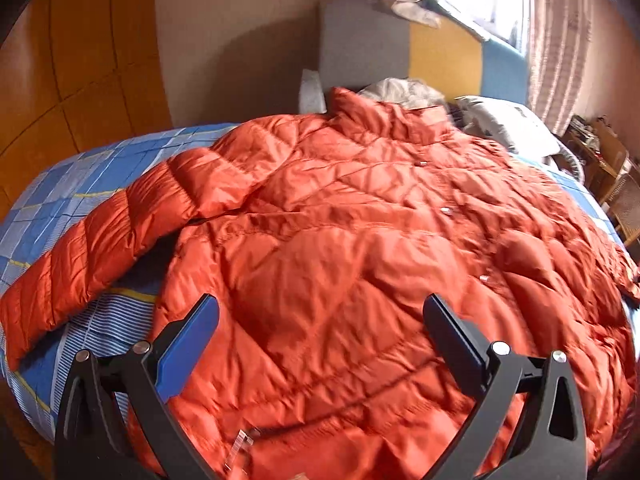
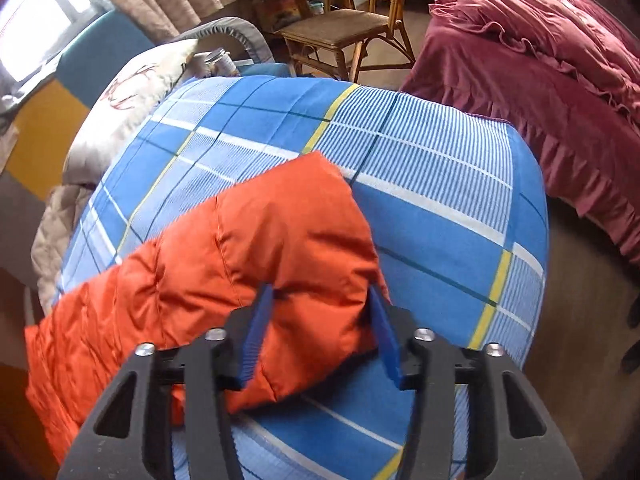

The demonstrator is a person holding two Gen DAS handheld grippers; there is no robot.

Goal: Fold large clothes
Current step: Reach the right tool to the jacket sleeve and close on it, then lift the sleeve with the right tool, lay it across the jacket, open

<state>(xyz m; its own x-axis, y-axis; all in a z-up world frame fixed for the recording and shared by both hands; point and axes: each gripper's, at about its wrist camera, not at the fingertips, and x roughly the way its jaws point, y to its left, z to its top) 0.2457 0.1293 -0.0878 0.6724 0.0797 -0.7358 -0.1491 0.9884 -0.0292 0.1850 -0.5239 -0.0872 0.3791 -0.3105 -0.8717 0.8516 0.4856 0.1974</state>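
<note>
One puffy orange jacket [image 1: 360, 240] covers the bed [image 2: 440, 208]; soft, light, slippery. Right gripper [image 2: 320, 300] pinches its sleeve end [image 2: 280, 220]. Left gripper [image 1: 320, 312] hangs wide, empty.

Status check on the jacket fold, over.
Left gripper open above the orange jacket, holding nothing. Right gripper shut on the sleeve. Jacket flat on the plaid bed, unfolded. Nothing in the way.

Jacket [image 1: 360, 240] – glossy quilted cloth; bedsheet [image 2: 440, 184] – matt woven; chair [image 2: 352, 12] – cane.
</note>
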